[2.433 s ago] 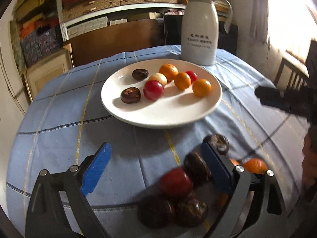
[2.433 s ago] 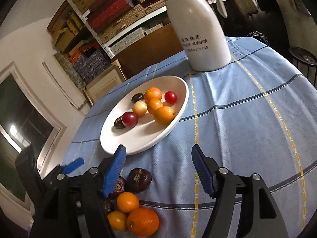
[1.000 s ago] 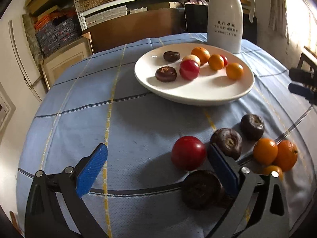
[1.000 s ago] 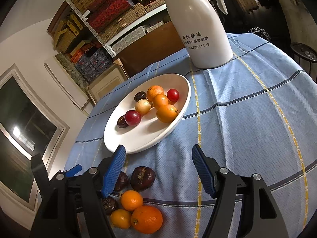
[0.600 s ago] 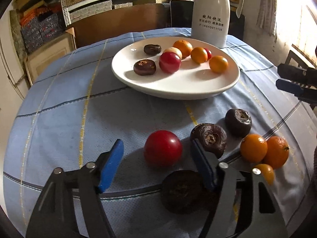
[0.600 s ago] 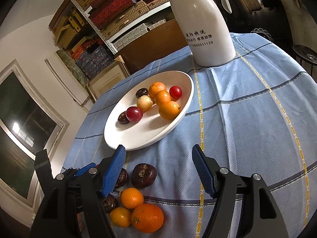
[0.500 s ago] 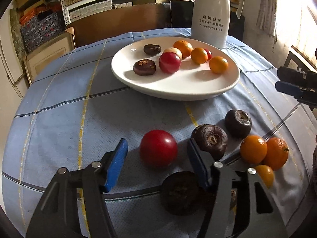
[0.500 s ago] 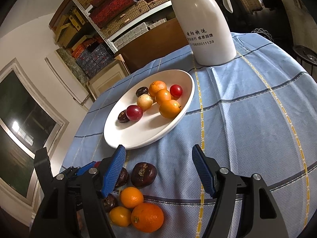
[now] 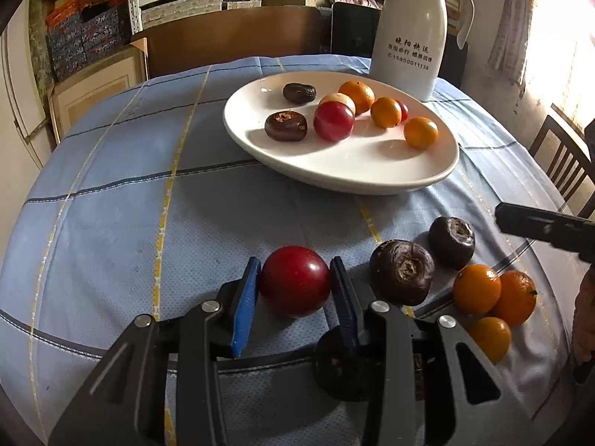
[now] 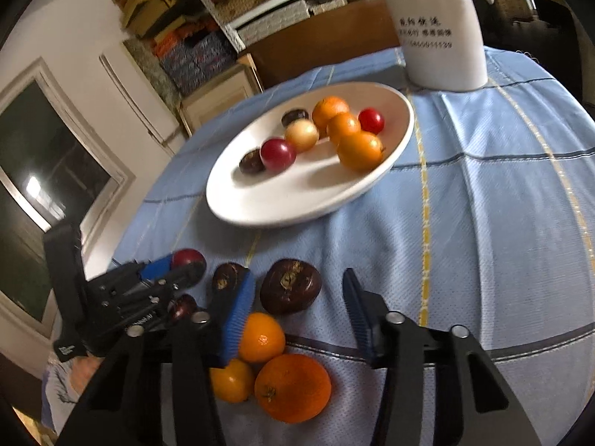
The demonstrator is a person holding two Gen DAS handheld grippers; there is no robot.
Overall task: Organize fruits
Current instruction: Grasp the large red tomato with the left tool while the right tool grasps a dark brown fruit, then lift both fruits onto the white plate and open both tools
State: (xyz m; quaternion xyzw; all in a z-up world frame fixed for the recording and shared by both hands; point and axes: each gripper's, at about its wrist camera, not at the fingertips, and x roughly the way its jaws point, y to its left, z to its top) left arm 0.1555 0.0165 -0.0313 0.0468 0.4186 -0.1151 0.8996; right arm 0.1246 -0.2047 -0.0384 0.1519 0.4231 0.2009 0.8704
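Observation:
A white plate (image 9: 372, 174) on the blue tablecloth holds several fruits: oranges, red ones, dark brown ones. My left gripper (image 9: 293, 286) is shut on a loose red fruit (image 9: 295, 280) that rests on the cloth in front of the plate. Beside it lie dark brown fruits (image 9: 403, 271) and small oranges (image 9: 476, 288). In the right wrist view my right gripper (image 10: 299, 310) is open over a dark brown fruit (image 10: 290, 291) and an orange (image 10: 260, 336). The left gripper (image 10: 174, 264) shows there at left, holding the red fruit (image 10: 189, 256).
A tall white thermos jug (image 9: 409, 37) stands behind the plate. Shelves with boxes (image 9: 93, 37) and a wooden cabinet fill the background. A chair back (image 9: 561, 156) stands at the right. The round table's edge curves close at the bottom of both views.
My left gripper has moved forward and closed its jaws on the loose red fruit. My right gripper has come lower and nearer to the loose fruits and narrowed a little.

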